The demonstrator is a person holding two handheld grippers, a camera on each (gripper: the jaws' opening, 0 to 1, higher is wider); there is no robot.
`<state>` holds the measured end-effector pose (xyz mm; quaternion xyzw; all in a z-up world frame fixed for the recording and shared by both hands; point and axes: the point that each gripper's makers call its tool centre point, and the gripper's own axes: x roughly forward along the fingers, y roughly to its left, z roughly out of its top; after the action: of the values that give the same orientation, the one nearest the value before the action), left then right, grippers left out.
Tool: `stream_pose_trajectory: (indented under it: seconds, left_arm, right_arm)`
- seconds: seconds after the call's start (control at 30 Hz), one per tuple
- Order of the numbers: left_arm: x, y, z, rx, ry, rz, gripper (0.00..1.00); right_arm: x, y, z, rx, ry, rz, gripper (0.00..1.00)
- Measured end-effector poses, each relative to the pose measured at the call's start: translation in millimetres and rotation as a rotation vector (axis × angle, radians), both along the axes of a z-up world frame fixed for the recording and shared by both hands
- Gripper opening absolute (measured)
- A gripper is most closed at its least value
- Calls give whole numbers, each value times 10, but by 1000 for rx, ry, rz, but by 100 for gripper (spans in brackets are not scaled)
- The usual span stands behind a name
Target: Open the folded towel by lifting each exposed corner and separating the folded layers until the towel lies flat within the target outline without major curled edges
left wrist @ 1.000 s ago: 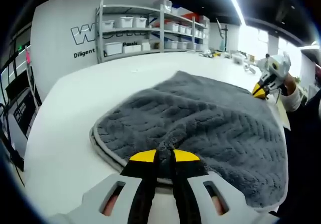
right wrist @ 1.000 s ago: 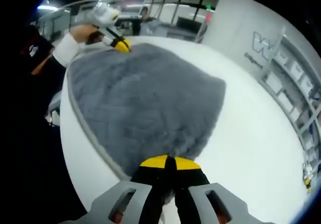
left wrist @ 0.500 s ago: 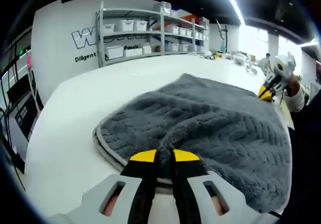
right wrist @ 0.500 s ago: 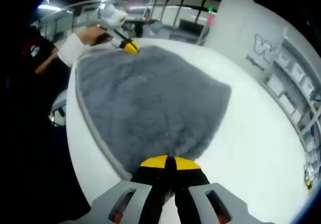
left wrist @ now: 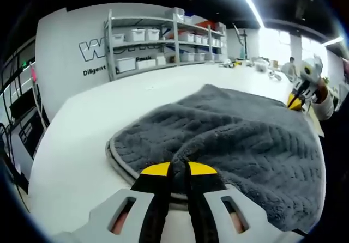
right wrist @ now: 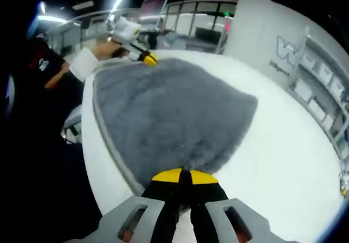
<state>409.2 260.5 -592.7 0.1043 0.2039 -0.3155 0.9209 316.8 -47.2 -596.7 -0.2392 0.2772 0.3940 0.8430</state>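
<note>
**Around the white table**

A long white table [left wrist: 82,123] is the landmark here. Beyond its far edge in the left gripper view stands a metal shelving unit [left wrist: 163,38] holding rows of white bins [left wrist: 136,34], backed by a white wall with dark lettering [left wrist: 98,49] (partly hidden by the shelves). Small clutter [left wrist: 248,63] sits at the table's far end. In the right gripper view, a laptop screen [right wrist: 154,4] rises past the table, under ceiling lights [right wrist: 115,3].
</note>
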Motion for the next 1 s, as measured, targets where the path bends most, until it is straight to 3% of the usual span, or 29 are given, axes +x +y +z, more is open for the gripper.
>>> stream_pose_trajectory:
  seconds: [0.13,0.27,0.47,0.67,0.77,0.87,1.0]
  left_arm:
    - [-12,-26,17,36,-37,-15,10]
    - [-15,-4,18,3,-16,3,11]
    - [-119,-62,59,13,-31,15,15]
    - [-302,-113,150,36,-43,19,15]
    - [-404,-179,174,43,-38,-2,15]
    - [-294,-7,258,32,-28,-29,15]
    - [-298,11,272,9,-1,-73,15]
  right_arm:
    - [-153,63,-18,-15,-14,50,0]
    - [-220,85,-15,-16,-35,94,1]
    - [-238,87,65,17,-72,138,3]
    - [-155,68,204,99,-98,119,4]
    - [-66,81,265,126,-140,108,5]
    - [-5,74,288,143,-148,93,5]
    - [67,81,279,162,-162,92,6]
